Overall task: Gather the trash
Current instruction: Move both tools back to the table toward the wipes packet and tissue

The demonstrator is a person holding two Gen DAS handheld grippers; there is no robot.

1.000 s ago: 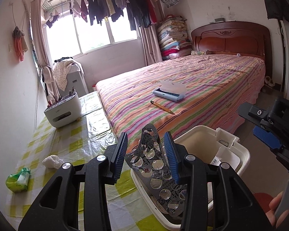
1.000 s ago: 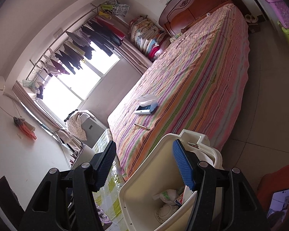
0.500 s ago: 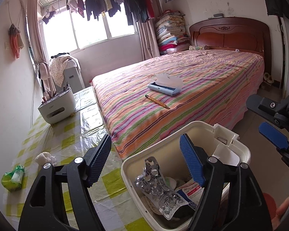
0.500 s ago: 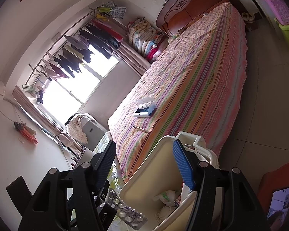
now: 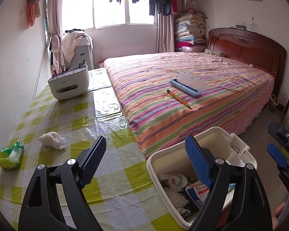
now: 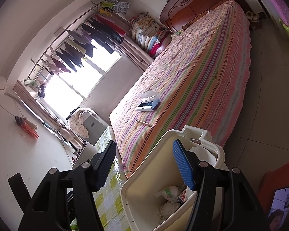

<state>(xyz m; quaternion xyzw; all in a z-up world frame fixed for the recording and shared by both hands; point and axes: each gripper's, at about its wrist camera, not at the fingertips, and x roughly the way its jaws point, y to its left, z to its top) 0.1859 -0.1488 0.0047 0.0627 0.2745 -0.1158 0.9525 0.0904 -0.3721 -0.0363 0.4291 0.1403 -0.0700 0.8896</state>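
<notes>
Through my left wrist camera, my left tongs (image 5: 144, 161) were empty, their jaws still spreading apart with nothing between them, above the checked tablecloth (image 5: 54, 119). The white trash bin (image 5: 163, 158) sat at the table's near corner, just right of those tongs, hard by the foot of the striped bed (image 5: 173, 88). Inside the bin lay wadded tissue (image 5: 175, 180) and a red-and-blue medicine box (image 5: 196, 192). Left of the bin, a crumpled white tissue (image 5: 52, 140) lay loose on the cloth, and farther left of it a green tissue packet (image 5: 8, 156) near the table's edge. Beyond the bin, at the far end of the table, stood a white organizer (image 5: 68, 82) with pens in it. On the bed behind the bin lay a pencil (image 5: 179, 99) and a blue case (image 5: 186, 84). My right tongs (image 5: 277, 157) showed at the right edge, right of the bin.

Through my right wrist camera, my right tongs (image 6: 144, 165) were partly spread, one blue pad (image 6: 183, 165) inside the bin (image 6: 144, 190) near its right wall, the other outside its left wall. I could not tell whether they pressed on the bin. Tissue (image 6: 169, 191) lay at its bottom.
</notes>
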